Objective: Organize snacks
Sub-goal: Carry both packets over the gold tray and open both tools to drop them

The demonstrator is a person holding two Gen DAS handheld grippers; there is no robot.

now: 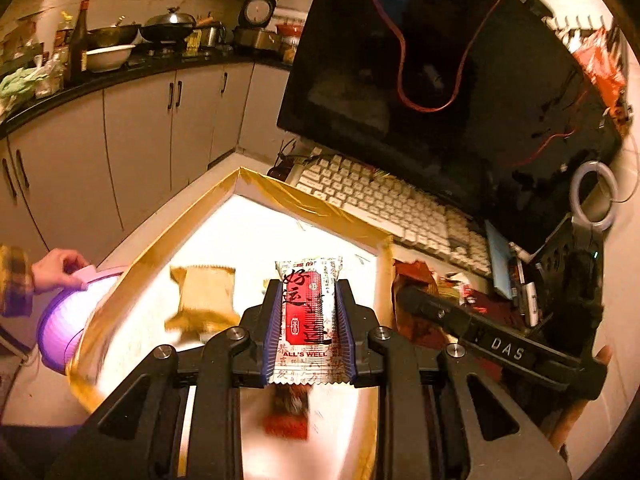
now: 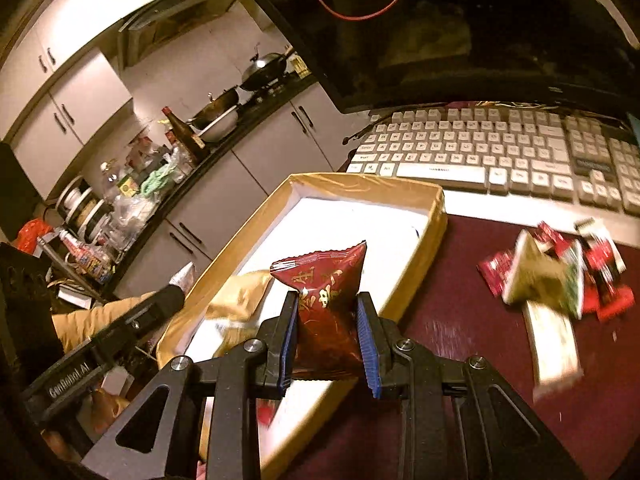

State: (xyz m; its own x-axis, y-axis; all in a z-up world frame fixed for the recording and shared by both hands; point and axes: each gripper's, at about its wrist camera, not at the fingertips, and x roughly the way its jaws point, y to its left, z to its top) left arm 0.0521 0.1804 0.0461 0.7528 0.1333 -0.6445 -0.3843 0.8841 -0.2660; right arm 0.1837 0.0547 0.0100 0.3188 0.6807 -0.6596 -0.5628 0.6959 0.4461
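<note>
White-and-red snack bar [image 1: 308,312]: clamped lengthwise between the blue pads of the left tool [image 1: 308,320], held above the gold-rimmed box [image 1: 308,200]. Dark red pyramid pouch [image 2: 326,300]: pinched across its lower half by the right tool [image 2: 328,336], hanging over the near edge of the same box. Already lying on the white floor of the box: a gold pouch [image 1: 206,296] and, blurred beneath the left tool, something red. Still loose on the dark red worktop [image 2: 460,320], well apart from the box: a heap of snacks [image 2: 560,276] in red and white wrappers.

Likely handling: both packets light, crinkly, slick in the film, puffed with air, contents probably brittle. Best taken across the flat middle of the bar, and low on the pouch where the sides run broad, never by a sealed crimp. Gentle squeeze only; too hard risks crushing, too loose risks a slip.

Further out: a white keyboard [image 2: 500,152], a dark monitor [image 1: 440,80], a purple bowl [image 1: 68,320] held by a bare hand [image 1: 58,270] at the box's left, kitchen cabinets [image 1: 140,140] behind.
</note>
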